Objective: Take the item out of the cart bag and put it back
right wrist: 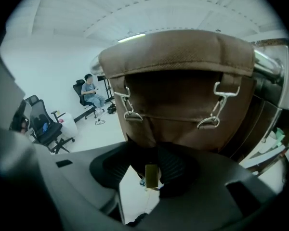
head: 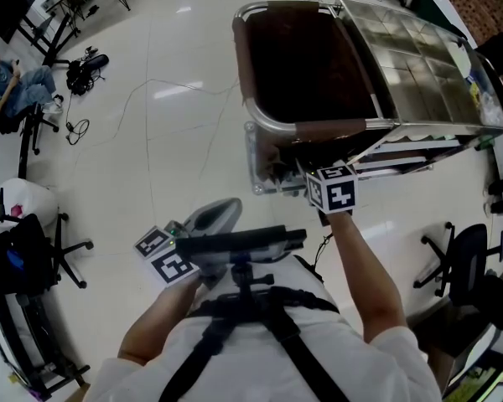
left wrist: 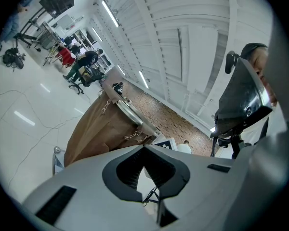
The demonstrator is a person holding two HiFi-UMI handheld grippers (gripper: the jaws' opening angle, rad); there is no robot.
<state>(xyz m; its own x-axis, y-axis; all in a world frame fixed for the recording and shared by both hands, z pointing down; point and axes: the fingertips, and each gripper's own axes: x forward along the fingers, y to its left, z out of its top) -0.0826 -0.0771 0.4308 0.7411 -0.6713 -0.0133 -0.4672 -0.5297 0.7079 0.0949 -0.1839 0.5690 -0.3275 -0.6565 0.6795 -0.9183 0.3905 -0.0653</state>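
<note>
The brown cart bag [head: 306, 57] hangs open in a metal cart frame [head: 268, 122] on the floor ahead of me. My right gripper [head: 318, 176] is at the bag's near rim, just under the frame. In the right gripper view the bag [right wrist: 183, 76] and its clips fill the frame. The right gripper [right wrist: 144, 177] has its jaws apart. A small golden item [right wrist: 151, 176] sits between them against the right pad, with floor showing on its left. My left gripper [head: 214, 216] is low by my body, open and holding nothing. In the left gripper view, the gripper [left wrist: 145, 177] points at the bag [left wrist: 96, 129].
A folded wire rack [head: 411, 57] leans off the cart's right side. Office chairs stand at the left [head: 33, 241] and right [head: 465, 258]. A person [head: 17, 78] sits at the far left, and cables [head: 168, 115] run over the white floor.
</note>
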